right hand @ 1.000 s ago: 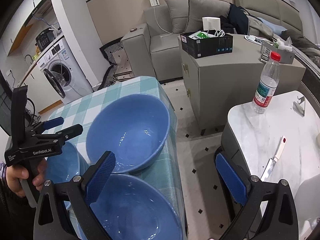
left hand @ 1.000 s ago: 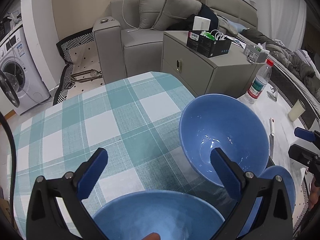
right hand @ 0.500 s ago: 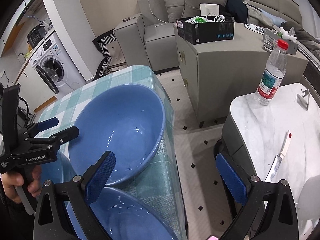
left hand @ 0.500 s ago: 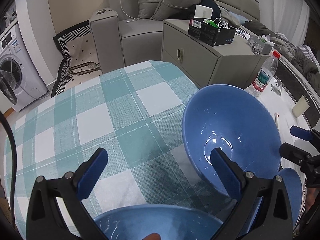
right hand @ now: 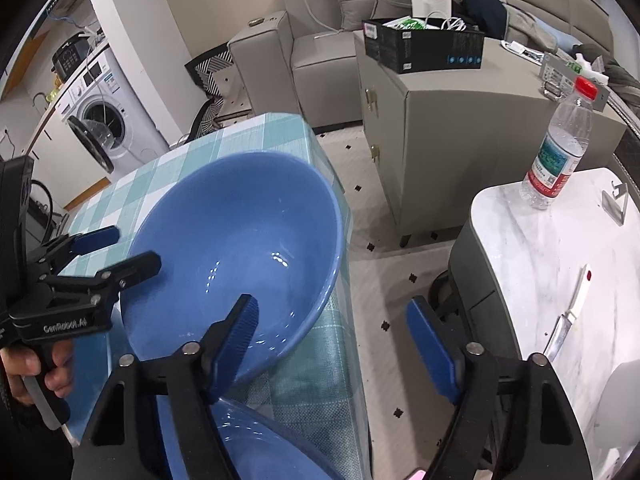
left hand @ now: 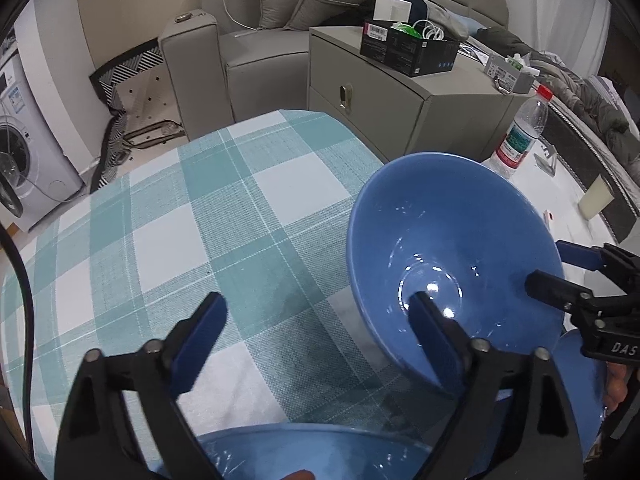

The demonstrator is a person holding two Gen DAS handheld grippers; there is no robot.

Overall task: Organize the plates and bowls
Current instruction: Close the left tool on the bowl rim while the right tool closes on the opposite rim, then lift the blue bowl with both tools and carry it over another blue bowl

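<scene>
Closing in on the large blue bowl point(left hand: 452, 240) from both sides, lower and nearer than a second ago. Left gripper point(left hand: 316, 326) narrowing from its widest, right finger inside the bowl, left finger over the checked tablecloth point(left hand: 224, 216); pads not yet pressing. Right gripper point(right hand: 332, 334) likewise narrowing, left finger inside the bowl, right finger beyond the table edge above the floor. Bowl sitting at the table's right edge, filling more of both views now. Two more blue bowls point(left hand: 304, 454) point(right hand: 256, 440) lying nearer.
</scene>
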